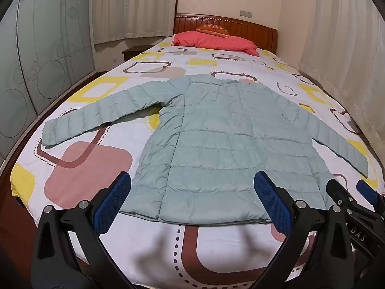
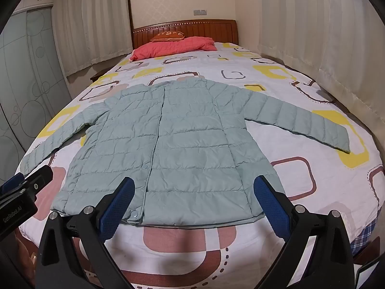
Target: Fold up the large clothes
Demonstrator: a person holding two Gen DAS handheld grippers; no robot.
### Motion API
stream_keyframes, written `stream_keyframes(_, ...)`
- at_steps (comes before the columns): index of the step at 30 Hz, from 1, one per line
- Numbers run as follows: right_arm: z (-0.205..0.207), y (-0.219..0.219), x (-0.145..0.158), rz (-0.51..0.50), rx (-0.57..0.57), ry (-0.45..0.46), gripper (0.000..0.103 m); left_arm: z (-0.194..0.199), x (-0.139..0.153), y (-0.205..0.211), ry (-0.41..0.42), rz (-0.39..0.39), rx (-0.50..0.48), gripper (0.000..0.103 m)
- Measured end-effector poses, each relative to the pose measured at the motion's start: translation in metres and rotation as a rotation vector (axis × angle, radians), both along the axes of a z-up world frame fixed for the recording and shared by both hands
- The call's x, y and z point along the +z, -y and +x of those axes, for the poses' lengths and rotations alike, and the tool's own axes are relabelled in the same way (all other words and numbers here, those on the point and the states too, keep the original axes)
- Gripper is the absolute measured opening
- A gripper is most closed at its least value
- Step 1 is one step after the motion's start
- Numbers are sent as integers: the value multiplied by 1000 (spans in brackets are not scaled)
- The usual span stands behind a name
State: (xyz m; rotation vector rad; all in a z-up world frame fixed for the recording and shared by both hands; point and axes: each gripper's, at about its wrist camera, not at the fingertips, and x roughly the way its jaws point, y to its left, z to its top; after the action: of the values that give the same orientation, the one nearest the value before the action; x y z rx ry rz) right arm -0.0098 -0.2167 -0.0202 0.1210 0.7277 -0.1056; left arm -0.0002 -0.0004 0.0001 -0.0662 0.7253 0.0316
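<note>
In the left wrist view the right gripper point(image 1: 356, 192) is cut off at the lower right of the frame, and it covers the jacket's point(image 1: 216, 132) right hem corner. In the right wrist view the left gripper point(image 2: 21, 190) runs off the left edge, hiding the left cuff (only its sleeve shows). The orange cushion's point(image 2: 168, 36) lettering at upper centre is too small to read. A plaid cloth point(image 2: 365, 238) at lower right is cut off.
</note>
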Motion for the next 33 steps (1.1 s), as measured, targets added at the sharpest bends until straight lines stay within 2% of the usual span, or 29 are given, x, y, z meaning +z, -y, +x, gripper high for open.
stream_keyframes(33,-1,-2,-2,2,0,1,98,0,0,2,-9,2,-6,101)
